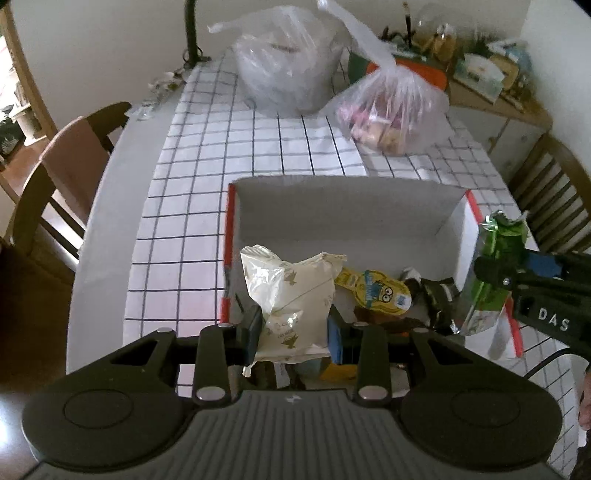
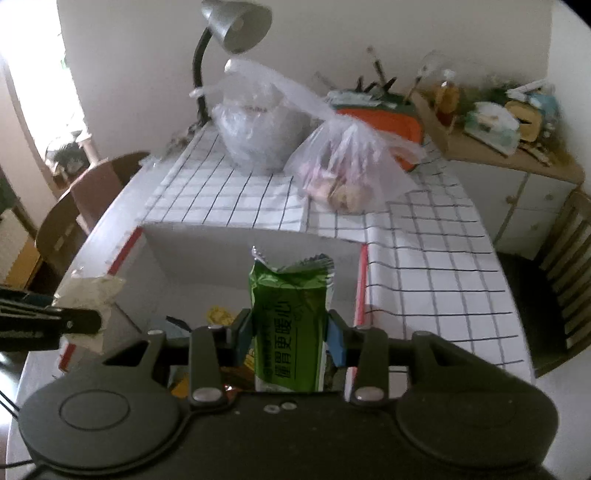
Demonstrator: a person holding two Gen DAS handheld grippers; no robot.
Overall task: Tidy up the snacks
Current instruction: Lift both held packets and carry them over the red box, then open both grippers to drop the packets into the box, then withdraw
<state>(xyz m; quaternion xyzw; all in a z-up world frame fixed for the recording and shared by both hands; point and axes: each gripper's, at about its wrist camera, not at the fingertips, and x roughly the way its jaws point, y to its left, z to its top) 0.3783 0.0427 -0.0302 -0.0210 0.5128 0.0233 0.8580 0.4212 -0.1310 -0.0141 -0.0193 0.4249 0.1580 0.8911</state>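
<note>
1. Carrying two snacks at once toward the open white cardboard box with red edges point(image 1: 448, 218), which sits on the white cloth with a black grid point(image 1: 207, 155).
2. Left gripper point(image 1: 293, 326): pads clamped on a crinkled cream-white plastic snack packet with gold print point(image 1: 291, 295), held just above the box's near left corner, at about 6 o'clock in the left wrist view.
3. Right gripper point(image 2: 290, 334): pads clamped on a shiny green foil snack packet with white lettering point(image 2: 290, 306), upright, over the near part of the box; seen at 3 o'clock in the left wrist view, by the box's right wall.
4. Already lying on the box floor: a round yellow cartoon-face lid point(image 1: 380, 291) and dark wrappers point(image 1: 436, 299), at the near end; far half bare.
5. Well beyond the box, at 12 o'clock: two clear plastic bags, one mostly pale point(image 1: 288, 62) and one filled with pinkish items point(image 1: 395, 114), plus a grey desk lamp point(image 2: 236, 26).
6. Step judged: delivery, not yet released.
7. Next move likely calls for lowering each packet inside the walls, onto bare floor beyond the pile, then parting the jaws, keeping the two tools from colliding.
</note>
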